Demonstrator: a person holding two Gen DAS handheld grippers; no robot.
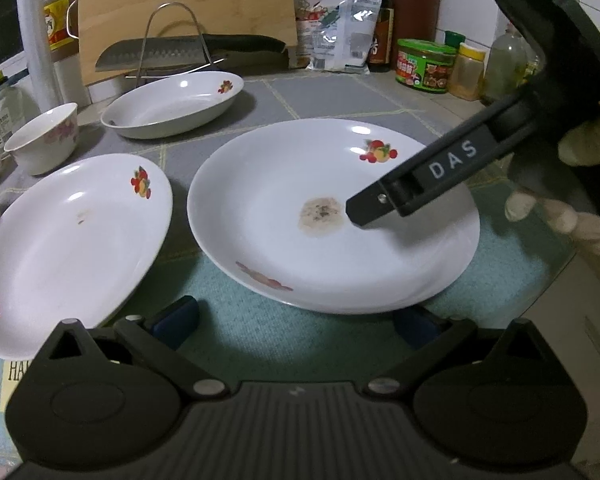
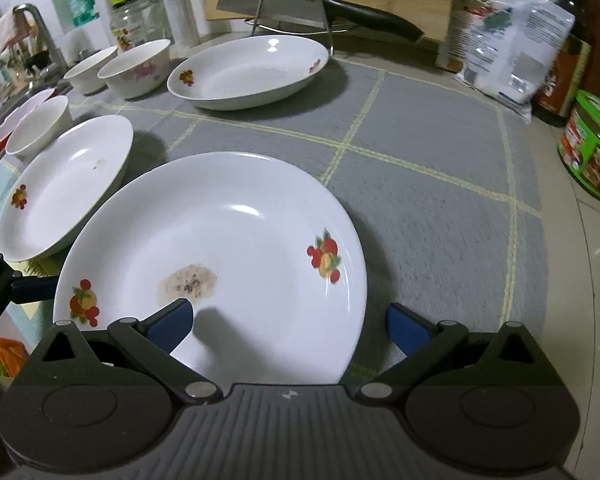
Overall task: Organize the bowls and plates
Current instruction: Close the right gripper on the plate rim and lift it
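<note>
Two tongs gape empty, left tongs and right tongs, around the stained plate: glazed, slippery, breakable, best pinched at its rim.

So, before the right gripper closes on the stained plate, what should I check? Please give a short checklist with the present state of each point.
1. Right gripper open: ok, jaws wide apart.
2. Jaws astride the rim of the stained plate: ok, one inside, one outside.
3. Left gripper clear of the plate: ok, open, just short of its near edge.
4. Plate sits alone: not ok, a second rim shows beneath it.
5. Neighbour plate apart from it: cannot tell, the edges look very close.
6. Dried stain away from the jaws: not ok, close to the inner one.
</note>
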